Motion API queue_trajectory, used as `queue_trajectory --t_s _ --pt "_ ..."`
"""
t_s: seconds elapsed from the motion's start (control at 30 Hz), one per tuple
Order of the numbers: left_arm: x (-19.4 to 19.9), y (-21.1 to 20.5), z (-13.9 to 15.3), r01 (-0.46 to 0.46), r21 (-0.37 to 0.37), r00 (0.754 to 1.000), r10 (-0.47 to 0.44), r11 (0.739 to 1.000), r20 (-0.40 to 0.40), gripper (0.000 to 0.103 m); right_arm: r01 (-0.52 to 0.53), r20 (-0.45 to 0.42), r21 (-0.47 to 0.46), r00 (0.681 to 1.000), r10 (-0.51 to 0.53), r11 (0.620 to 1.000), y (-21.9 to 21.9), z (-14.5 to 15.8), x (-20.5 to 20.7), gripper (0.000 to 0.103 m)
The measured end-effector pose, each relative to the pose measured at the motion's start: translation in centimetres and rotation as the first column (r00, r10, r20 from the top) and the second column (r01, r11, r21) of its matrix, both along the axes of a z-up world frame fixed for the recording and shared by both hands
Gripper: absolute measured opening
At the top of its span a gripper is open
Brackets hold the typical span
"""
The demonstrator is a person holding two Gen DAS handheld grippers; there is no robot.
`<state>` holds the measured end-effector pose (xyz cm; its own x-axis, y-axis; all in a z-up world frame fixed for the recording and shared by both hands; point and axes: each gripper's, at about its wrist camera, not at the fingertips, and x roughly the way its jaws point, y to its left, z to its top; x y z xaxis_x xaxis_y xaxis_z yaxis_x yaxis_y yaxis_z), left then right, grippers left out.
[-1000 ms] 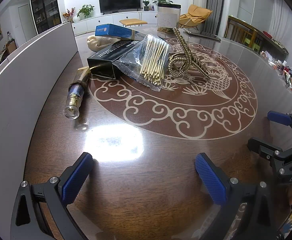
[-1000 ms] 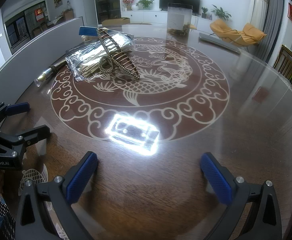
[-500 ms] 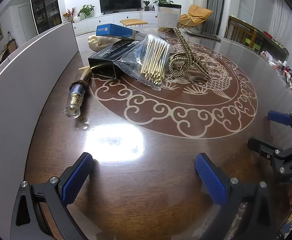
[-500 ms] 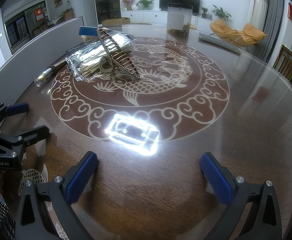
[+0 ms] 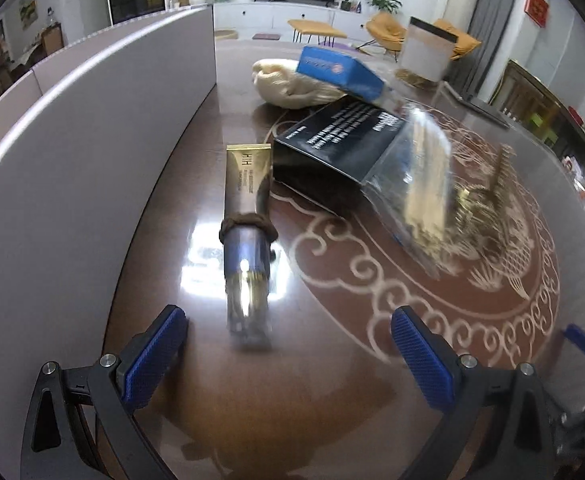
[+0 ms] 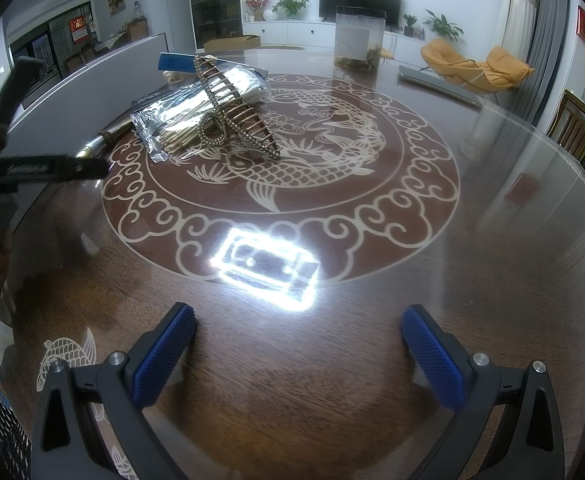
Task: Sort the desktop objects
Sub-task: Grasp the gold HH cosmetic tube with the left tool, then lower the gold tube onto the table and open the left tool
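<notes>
Left hand-held gripper spread wide, hovering just short of the gold tube on the surface; right hand-held gripper open, empty.

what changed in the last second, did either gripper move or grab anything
The left gripper moved forward toward the gold and blue cosmetic tube, which now lies just ahead of its open fingers; nothing is gripped. In the right wrist view it shows farther up at the left. The right gripper stayed put and open. The clear bag of cotton swabs, the beaded hair comb and the black box have not moved.
</notes>
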<state>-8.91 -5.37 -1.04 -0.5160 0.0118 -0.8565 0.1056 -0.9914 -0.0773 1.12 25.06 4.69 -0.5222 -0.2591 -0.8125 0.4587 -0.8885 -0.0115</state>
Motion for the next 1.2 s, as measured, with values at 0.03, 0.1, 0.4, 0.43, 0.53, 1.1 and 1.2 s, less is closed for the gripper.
queue_trajectory --t_s 0.03,0.1,0.4,0.43,0.53,1.1,1.2 --pt "-0.3 -0.1 -0.1 0.001 0.0 1.0 -0.001 1.0 0.0 0.103 0.0 0.0 0.0 1.0 0.0 1.0 0.0 0.0 0.0 0.103" --pt "-0.9 -0.2 -0.1 0.004 -0.009 1.0 -0.004 1.0 -0.008 0.103 0.0 0.0 0.0 1.0 0.0 1.0 0.1 0.0 0.0 0.103" --pt "-3.5 0.2 -0.5 0.074 -0.077 0.997 -0.074 0.994 0.007 0.103 0.002 0.0 0.0 1.0 -0.002 1.0 0.0 0.0 0.0 0.103" --pt "-3.8 0.1 -0.5 0.073 -0.078 0.997 -0.073 0.994 0.005 0.103 0.002 0.0 0.0 1.0 -0.002 1.0 0.0 0.0 0.0 0.103" --pt "-4.6 0.1 -0.5 0.07 -0.079 0.998 -0.07 0.994 -0.005 0.103 0.002 0.0 -0.001 1.0 -0.002 1.0 0.1 0.0 0.1 0.103" --pt "0.1 0.0 0.5 0.064 -0.054 0.996 -0.067 0.997 -0.065 0.03 0.004 0.001 -0.001 1.0 -0.004 1.0 0.0 0.0 0.1 0.103" --pt "3.4 0.5 0.6 0.086 -0.054 0.994 -0.089 0.995 -0.068 0.03 0.004 0.001 -0.001 1.0 -0.004 1.0 0.0 0.0 0.1 0.103"
